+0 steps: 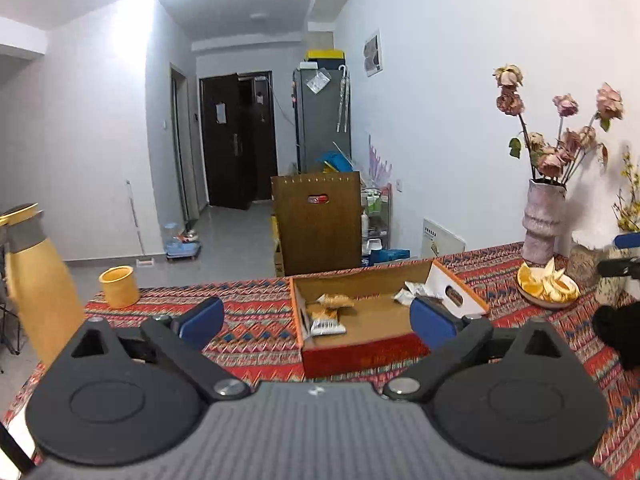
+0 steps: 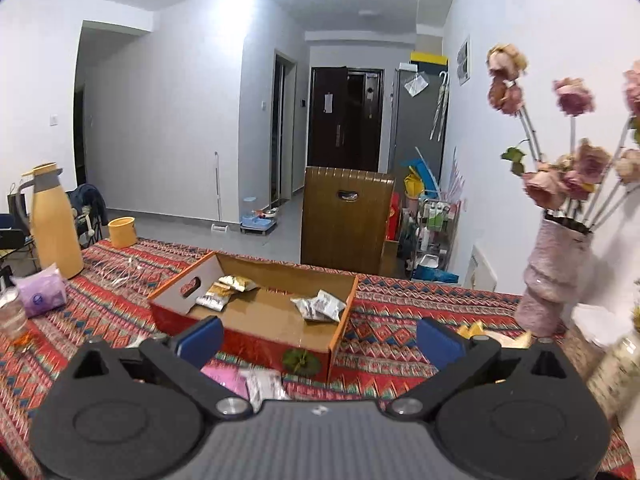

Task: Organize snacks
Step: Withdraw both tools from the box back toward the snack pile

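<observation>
— Left of the cardboard box [image 2: 256, 320], what's there?

— The yellow jug [image 2: 54, 220] and cup [image 2: 122, 232], parked clear of my work.

— And inside the box?

— Gold snack packets [image 2: 224, 290] at its left end, silver packets [image 2: 320, 306] at its right, sorted by kind, I'd judge.

— Your tongs?

— My left gripper [image 1: 318, 316] and right gripper [image 2: 320, 340] both gape wide, empty, hanging before the box. More packets [image 2: 256, 382] lie just in front of it.

— Right of the box?

— The vase [image 2: 556, 276].

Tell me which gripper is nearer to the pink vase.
Right. The right gripper has the pink vase close on its right; the left gripper sees it farther off.
</observation>
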`<state>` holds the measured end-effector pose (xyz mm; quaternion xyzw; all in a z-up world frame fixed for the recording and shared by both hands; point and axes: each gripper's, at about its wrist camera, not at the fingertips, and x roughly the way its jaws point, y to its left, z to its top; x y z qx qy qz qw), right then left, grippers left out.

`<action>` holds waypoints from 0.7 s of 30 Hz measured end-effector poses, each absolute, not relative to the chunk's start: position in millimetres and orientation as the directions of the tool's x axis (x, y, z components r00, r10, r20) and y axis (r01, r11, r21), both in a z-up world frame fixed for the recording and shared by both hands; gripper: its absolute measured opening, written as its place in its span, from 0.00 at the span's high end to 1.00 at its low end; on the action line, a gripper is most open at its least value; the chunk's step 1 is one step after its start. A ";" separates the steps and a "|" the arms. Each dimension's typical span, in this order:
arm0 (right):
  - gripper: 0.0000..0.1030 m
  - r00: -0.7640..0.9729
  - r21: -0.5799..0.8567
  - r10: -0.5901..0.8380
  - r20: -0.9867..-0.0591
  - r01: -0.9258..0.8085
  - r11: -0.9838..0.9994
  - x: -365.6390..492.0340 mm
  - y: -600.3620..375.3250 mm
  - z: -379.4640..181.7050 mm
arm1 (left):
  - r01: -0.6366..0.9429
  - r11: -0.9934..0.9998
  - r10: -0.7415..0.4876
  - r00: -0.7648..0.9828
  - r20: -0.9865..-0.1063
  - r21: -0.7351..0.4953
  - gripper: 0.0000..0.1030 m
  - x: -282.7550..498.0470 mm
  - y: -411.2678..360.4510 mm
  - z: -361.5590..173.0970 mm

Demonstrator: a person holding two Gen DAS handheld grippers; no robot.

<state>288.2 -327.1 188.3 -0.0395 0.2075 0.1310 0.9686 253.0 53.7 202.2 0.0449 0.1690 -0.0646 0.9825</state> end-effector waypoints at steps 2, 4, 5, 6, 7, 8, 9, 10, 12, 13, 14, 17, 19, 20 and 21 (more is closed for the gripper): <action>0.00 0.887 -0.028 0.233 -0.399 -0.265 0.964 264.0 -329.7 183.9 | 0.139 0.989 -0.112 0.936 -0.333 0.058 0.02 228.2 55.5 194.3; 0.00 0.893 -0.040 0.228 -0.389 -0.263 0.964 237.0 -330.0 176.2 | 0.129 0.991 -0.111 0.937 -0.330 0.035 0.01 204.2 58.2 185.5; 0.00 0.899 -0.052 0.218 -0.380 -0.256 0.965 222.6 -329.4 171.2 | 0.127 0.992 -0.111 0.938 -0.329 0.027 0.01 192.8 59.5 181.5; 0.00 0.904 -0.065 0.210 -0.371 -0.251 0.966 209.1 -328.6 165.2 | 0.126 0.992 -0.113 0.939 -0.325 0.020 0.00 179.6 60.7 175.8; 0.00 0.909 -0.077 0.204 -0.364 -0.248 0.966 197.6 -327.4 159.9 | 0.123 0.992 -0.113 0.940 -0.322 0.013 0.00 169.2 63.7 170.8; 0.00 0.913 -0.085 0.198 -0.355 -0.243 0.966 184.6 -325.8 152.9 | 0.123 0.992 -0.114 0.940 -0.322 0.006 0.00 156.6 65.1 163.5; 0.00 0.915 -0.091 0.196 -0.352 -0.242 0.966 172.4 -323.8 146.3 | 0.124 0.992 -0.116 0.939 -0.324 0.006 0.00 148.6 64.9 158.4; 0.00 0.915 -0.093 0.199 -0.351 -0.245 0.965 163.6 -321.9 139.8 | 0.124 0.992 -0.116 0.937 -0.330 0.004 0.00 138.5 64.3 150.0; 0.00 0.913 -0.101 0.203 -0.354 -0.253 0.962 143.7 -316.1 123.8 | 0.120 0.993 -0.114 0.931 -0.346 -0.004 0.00 123.5 63.4 134.2; 0.00 0.918 -0.115 0.194 -0.346 -0.247 0.962 133.6 -312.5 116.5 | 0.113 0.994 -0.109 0.927 -0.358 -0.010 0.00 118.2 62.6 125.9; 0.00 0.925 -0.139 0.181 -0.333 -0.238 0.961 122.7 -308.2 106.9 | 0.099 0.995 -0.098 0.923 -0.371 -0.018 0.00 113.5 61.9 117.2; 0.00 0.933 -0.152 0.148 -0.328 -0.207 0.967 99.4 -299.6 81.7 | 0.042 0.997 -0.062 0.906 -0.419 -0.059 0.00 102.5 64.1 86.1; 0.00 0.927 -0.097 0.145 -0.347 -0.189 0.977 89.6 -299.0 65.8 | 0.019 0.997 -0.053 0.885 -0.462 -0.080 0.00 101.8 63.6 66.9; 0.00 0.922 -0.066 0.152 -0.357 -0.187 0.980 88.7 -299.9 59.9 | 0.013 0.996 -0.056 0.872 -0.486 -0.092 0.00 104.0 64.4 59.2; 0.00 0.915 -0.034 0.159 -0.370 -0.185 0.982 87.3 -300.6 52.6 | 0.009 0.994 -0.062 0.860 -0.506 -0.107 0.00 105.5 66.8 53.5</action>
